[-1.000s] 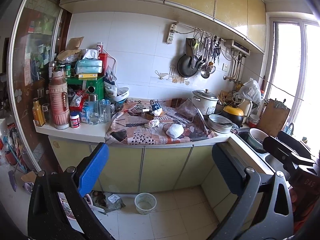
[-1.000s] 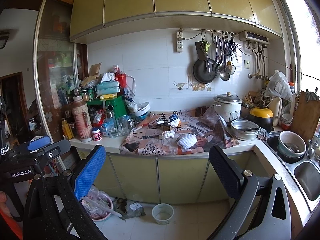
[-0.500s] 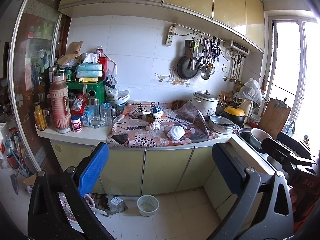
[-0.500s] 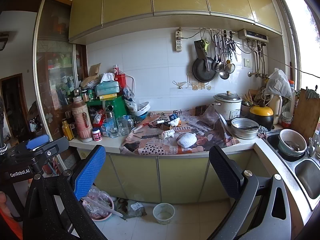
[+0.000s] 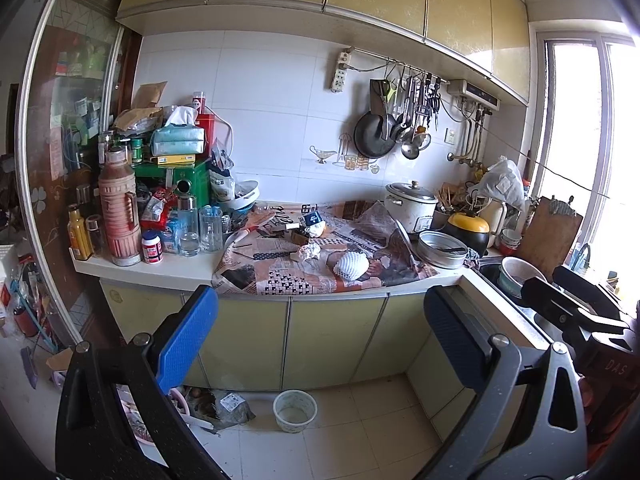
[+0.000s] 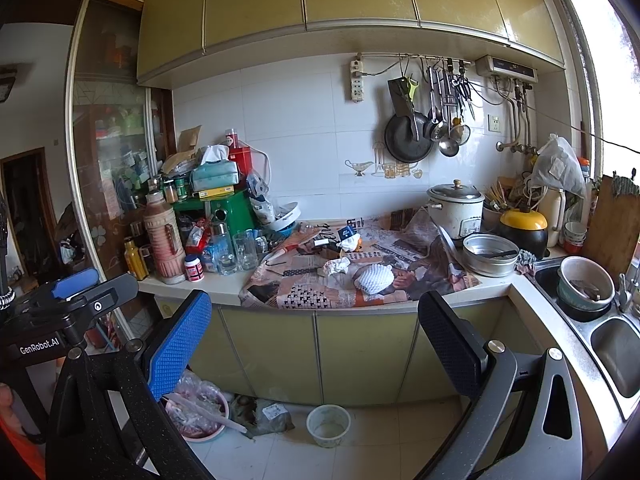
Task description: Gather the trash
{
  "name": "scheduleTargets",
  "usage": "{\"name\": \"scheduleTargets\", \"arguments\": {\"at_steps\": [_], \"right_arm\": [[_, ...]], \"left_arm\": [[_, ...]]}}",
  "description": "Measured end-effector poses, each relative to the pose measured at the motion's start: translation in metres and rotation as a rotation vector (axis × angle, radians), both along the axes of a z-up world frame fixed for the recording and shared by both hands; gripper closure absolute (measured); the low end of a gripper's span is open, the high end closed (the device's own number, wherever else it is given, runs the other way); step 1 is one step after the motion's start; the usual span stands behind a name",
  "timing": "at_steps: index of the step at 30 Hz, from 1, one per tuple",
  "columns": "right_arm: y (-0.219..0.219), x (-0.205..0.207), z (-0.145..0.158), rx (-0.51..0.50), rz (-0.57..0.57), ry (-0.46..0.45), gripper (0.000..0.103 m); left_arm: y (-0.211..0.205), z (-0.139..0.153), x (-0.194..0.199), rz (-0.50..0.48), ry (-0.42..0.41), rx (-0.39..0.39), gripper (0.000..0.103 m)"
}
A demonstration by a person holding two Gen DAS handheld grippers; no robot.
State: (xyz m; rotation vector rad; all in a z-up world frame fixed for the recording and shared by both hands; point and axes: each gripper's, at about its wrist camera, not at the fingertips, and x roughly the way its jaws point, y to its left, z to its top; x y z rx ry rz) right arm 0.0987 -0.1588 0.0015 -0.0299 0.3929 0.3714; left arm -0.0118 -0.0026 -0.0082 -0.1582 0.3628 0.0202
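Note:
A white foam fruit net (image 5: pixel 351 265) (image 6: pixel 376 277) and a crumpled paper ball (image 5: pixel 307 251) (image 6: pixel 335 267) lie on newspaper (image 5: pixel 280 276) (image 6: pixel 304 288) spread over the counter. Another crumpled wad (image 5: pixel 317 229) (image 6: pixel 349 242) lies farther back. A small white bin (image 5: pixel 295 410) (image 6: pixel 328 425) stands on the floor below. My left gripper (image 5: pixel 320 340) is open and empty, well short of the counter. My right gripper (image 6: pixel 316 340) is open and empty, also back from the counter. Each gripper shows at the edge of the other's view.
Bottles, jars and a thermos (image 5: pixel 119 208) crowd the counter's left end. A rice cooker (image 5: pixel 410 206), a metal pan (image 5: pixel 442 248) and a sink (image 6: pixel 616 344) with bowls are on the right. A pink basin of rubbish (image 6: pixel 200 416) sits on the floor.
Both views have drawn back and risen slightly; the counter looks a little farther off. Both grippers stay open and empty.

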Motion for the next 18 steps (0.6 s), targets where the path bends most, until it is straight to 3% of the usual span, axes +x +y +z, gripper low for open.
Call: {"name": "scheduleTargets", "arguments": {"at_steps": [18], "right_arm": [[-0.015,0.025,-0.011,0.011,0.020,0.053,0.000]], "left_arm": [[-0.010,-0.008,0.027,0.055,0.055,-0.037,0.000]]}}
